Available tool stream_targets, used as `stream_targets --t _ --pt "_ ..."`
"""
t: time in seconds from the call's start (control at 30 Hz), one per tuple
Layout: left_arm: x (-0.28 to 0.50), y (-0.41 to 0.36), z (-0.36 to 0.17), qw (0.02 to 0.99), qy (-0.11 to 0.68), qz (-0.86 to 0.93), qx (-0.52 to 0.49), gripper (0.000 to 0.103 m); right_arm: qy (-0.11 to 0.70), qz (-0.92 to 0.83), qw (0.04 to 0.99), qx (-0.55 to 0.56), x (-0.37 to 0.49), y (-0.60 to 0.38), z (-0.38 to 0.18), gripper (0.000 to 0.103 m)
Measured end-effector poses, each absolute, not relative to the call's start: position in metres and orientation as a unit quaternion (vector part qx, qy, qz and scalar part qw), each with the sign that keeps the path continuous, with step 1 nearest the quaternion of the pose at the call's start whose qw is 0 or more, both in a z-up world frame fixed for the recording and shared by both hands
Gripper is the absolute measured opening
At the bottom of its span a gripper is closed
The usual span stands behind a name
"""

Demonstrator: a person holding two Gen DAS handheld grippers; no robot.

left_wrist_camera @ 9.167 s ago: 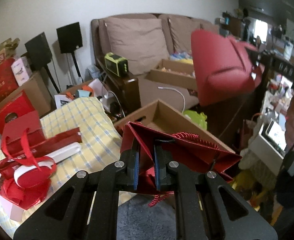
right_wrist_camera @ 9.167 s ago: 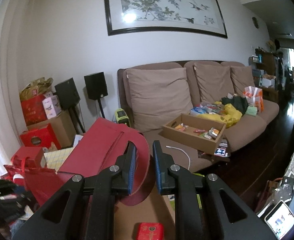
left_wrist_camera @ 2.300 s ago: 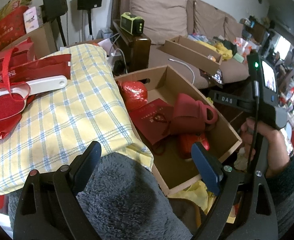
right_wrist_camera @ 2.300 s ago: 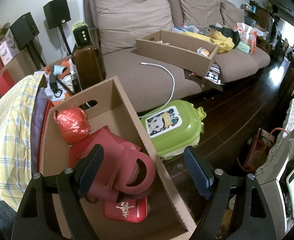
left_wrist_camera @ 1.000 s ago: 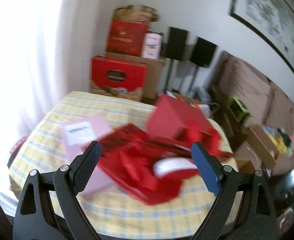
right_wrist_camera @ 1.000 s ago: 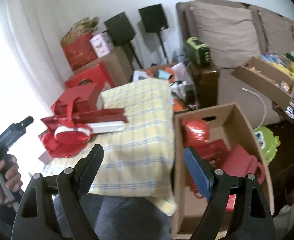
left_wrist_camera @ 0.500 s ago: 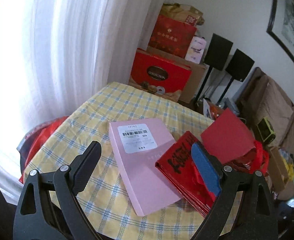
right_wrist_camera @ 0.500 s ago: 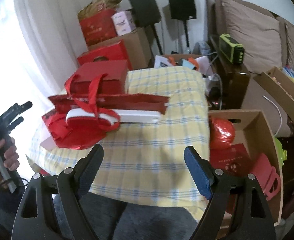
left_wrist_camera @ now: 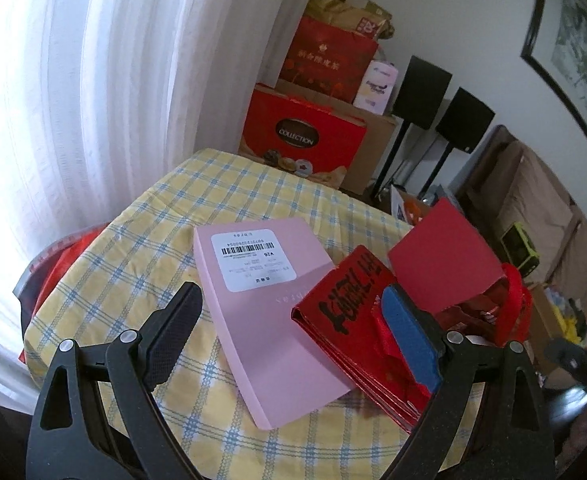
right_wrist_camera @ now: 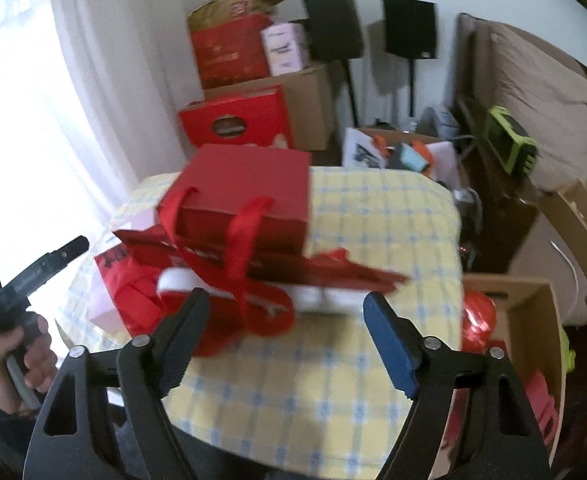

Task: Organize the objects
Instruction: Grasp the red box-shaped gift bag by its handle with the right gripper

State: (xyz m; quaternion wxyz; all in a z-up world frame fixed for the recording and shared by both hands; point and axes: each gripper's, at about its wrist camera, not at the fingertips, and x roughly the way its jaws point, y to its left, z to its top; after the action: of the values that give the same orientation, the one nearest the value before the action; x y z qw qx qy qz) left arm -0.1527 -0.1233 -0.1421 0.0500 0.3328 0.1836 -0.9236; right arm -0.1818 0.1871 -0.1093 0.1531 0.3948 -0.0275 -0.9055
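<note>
On the yellow checked tablecloth (left_wrist_camera: pixel 253 188) lies a flat pink box (left_wrist_camera: pixel 277 316) with a barcode label. My left gripper (left_wrist_camera: pixel 291 316) hangs open above it, apart from it. Red folded bags (left_wrist_camera: pixel 345 312) and a red box (left_wrist_camera: pixel 445 260) lie to its right. In the right wrist view my right gripper (right_wrist_camera: pixel 283 318) faces the pile: a red box (right_wrist_camera: pixel 249 196) with ribbon handles, red bags (right_wrist_camera: pixel 141 296) and a white item (right_wrist_camera: pixel 317 296). Its jaws are closing with nothing pressed between the pads.
A cardboard box (right_wrist_camera: pixel 549 320) with red items stands right of the table (right_wrist_camera: pixel 333 392). Red gift boxes (left_wrist_camera: pixel 305 136) on cartons, two black speakers (left_wrist_camera: pixel 445 96) and a brown sofa (right_wrist_camera: pixel 541 92) stand behind. A hand (right_wrist_camera: pixel 25 356) holds the left gripper's handle. White curtains (left_wrist_camera: pixel 93 80) hang at left.
The right gripper has swung left and closer to the red pile on the table, and its jaws have narrowed a little. The left gripper's view has barely shifted over the pink box.
</note>
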Motion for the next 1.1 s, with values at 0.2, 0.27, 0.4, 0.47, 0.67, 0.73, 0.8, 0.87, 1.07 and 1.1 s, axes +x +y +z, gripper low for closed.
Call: stream_targets --t 0.2,0.27,0.4,0.47,0.67,0.73,0.8,0.87,1.07,1.1 --pt "-0.150 -0.126 -0.139 0.042 0.195 -0.923 0.329 0.090 -0.001 -0.902 0.157 0.402 -0.222 0.153 -0.114 0.055" --pt "-0.149 -0.125 -0.138 0.038 0.196 -0.923 0.328 0.090 0.003 -0.896 0.155 0.416 -0.235 0.148 -0.121 0.022" --pt "-0.148 -0.127 -0.136 0.034 0.199 -0.924 0.324 0.090 -0.023 -0.878 0.184 0.441 -0.246 0.146 -0.129 0.005" --pt "-0.148 -0.129 -0.135 0.036 0.202 -0.924 0.324 0.090 -0.048 -0.876 0.199 0.436 -0.248 0.148 -0.123 0.004" --pt "-0.146 -0.141 -0.134 0.045 0.217 -0.922 0.319 0.090 -0.184 -0.853 0.271 0.407 -0.267 0.171 -0.081 0.004" --pt "-0.145 -0.144 -0.133 0.048 0.220 -0.922 0.316 0.090 -0.191 -0.857 0.270 0.396 -0.273 0.175 -0.064 0.004" --pt "-0.145 -0.146 -0.133 0.048 0.224 -0.921 0.314 0.090 -0.196 -0.860 0.276 0.381 -0.279 0.174 -0.047 0.004" --pt "-0.145 -0.147 -0.133 0.049 0.225 -0.921 0.315 0.090 -0.214 -0.857 0.289 0.369 -0.282 0.175 -0.031 0.004" --pt "-0.143 -0.148 -0.131 0.045 0.226 -0.922 0.311 0.090 -0.211 -0.875 0.287 0.328 -0.297 0.172 0.022 0.004" --pt "-0.143 -0.148 -0.130 0.045 0.227 -0.922 0.310 0.090 -0.206 -0.877 0.288 0.324 -0.298 0.169 0.031 0.005"
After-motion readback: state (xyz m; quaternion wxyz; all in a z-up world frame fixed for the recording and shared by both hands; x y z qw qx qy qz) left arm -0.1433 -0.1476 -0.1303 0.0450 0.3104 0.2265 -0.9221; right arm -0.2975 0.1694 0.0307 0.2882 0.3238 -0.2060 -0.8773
